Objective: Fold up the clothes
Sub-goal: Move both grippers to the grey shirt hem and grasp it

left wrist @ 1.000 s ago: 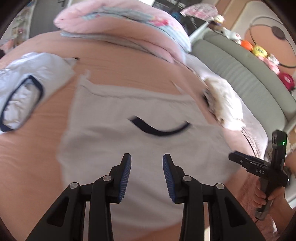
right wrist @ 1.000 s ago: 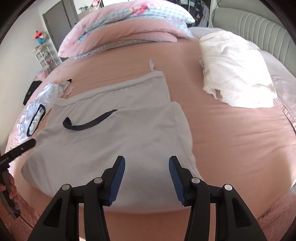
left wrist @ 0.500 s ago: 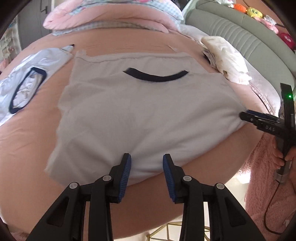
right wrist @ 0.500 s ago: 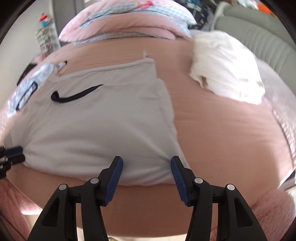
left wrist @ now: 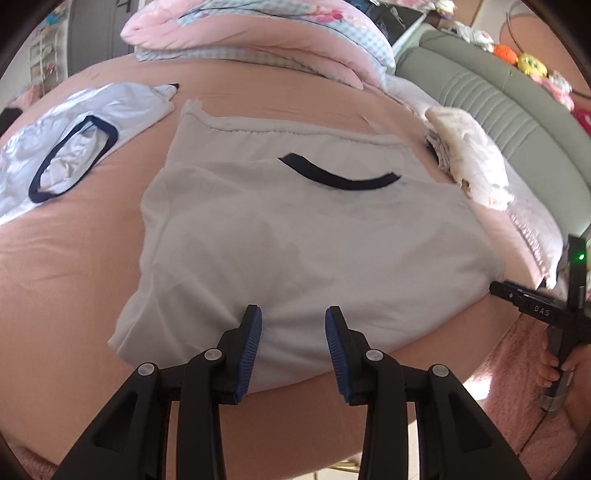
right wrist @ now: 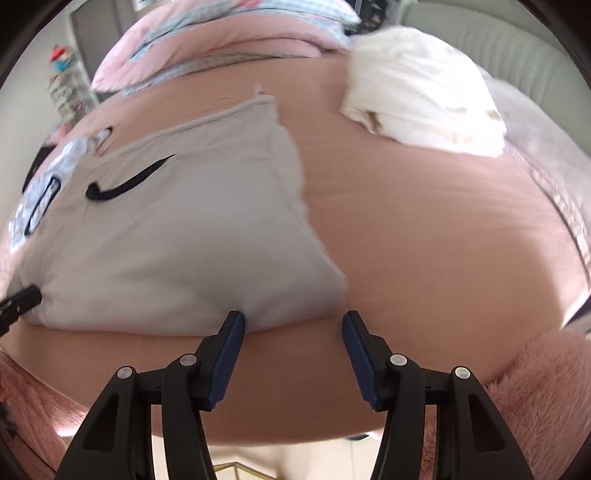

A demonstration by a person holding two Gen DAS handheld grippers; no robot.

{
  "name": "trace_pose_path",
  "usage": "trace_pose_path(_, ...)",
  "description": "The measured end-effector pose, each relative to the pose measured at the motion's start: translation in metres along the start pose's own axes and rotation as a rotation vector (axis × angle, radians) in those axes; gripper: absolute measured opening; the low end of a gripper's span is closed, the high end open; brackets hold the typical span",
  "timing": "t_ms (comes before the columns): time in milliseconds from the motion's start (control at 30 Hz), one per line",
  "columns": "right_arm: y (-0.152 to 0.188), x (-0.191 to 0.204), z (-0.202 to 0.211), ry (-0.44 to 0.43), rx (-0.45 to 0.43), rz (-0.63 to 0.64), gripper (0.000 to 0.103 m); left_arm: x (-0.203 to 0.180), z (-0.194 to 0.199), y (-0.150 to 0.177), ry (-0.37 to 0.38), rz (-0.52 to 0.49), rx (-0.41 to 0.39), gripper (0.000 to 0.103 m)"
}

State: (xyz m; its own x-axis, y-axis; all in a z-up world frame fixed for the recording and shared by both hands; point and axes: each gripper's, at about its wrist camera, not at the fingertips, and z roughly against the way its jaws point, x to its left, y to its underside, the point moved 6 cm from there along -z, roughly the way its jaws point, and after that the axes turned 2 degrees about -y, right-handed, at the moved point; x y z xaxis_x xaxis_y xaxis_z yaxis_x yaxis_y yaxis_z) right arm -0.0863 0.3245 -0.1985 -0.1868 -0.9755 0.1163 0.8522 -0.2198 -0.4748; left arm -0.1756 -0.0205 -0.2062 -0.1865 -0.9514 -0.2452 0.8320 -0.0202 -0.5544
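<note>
A folded grey T-shirt (left wrist: 295,236) with a navy collar (left wrist: 340,177) lies flat on the pink bed sheet (left wrist: 74,295), its near edge close to the bed's rim. My left gripper (left wrist: 293,332) hovers open over the left part of that near edge, nothing pinched between its pads. My right gripper (right wrist: 293,339) is open wide at the near right corner of the T-shirt (right wrist: 177,236); its left fingertip overlaps the hem and the right one is over bare sheet. In the left wrist view the right gripper (left wrist: 517,295) sits by the shirt's right edge, held by a hand (left wrist: 554,365).
A pale blue-white top with a navy neckline (left wrist: 74,147) lies crumpled to the left. A cream folded garment (right wrist: 424,92) rests at the far right. Pink bedding (left wrist: 258,33) is piled at the back, beside a green padded headboard (left wrist: 498,99). A fuzzy pink sleeve (right wrist: 535,387) is near the bed's front.
Both grippers have drawn back and sunk toward the bed's near edge, so the shirt's near hem now sits at their fingertips. The right jaws stand a little wider.
</note>
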Motion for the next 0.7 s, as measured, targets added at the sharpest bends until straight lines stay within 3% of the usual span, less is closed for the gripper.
trace_pose_path(100,-0.006,-0.03,0.014,0.034,-0.057,-0.116,0.055,0.012,0.016,-0.008,0.012,0.071,-0.079,0.034)
trace_pose_path(167,-0.012,-0.034,0.025,-0.004,-0.12,-0.154,0.055,0.017,0.019,-0.012,0.03,0.114,-0.102,0.042)
trace_pose_path(333,-0.014,0.018,0.031,-0.075,-0.195,0.02,0.055,0.002,0.002,-0.007,0.027,0.08,-0.064,0.044)
trace_pose_path(467,-0.002,0.069,0.021,-0.152,-0.181,0.149,0.055,-0.02,-0.009,-0.005,0.115,0.092,-0.025,0.044)
trace_pose_path(600,0.006,0.092,0.003,-0.108,-0.141,0.237,0.055,-0.035,-0.017,-0.001,0.012,-0.009,-0.02,0.044)
trace_pose_path(700,0.005,0.085,-0.008,-0.086,-0.103,0.243,0.055,-0.028,-0.024,0.005,-0.061,-0.048,0.048,0.044)
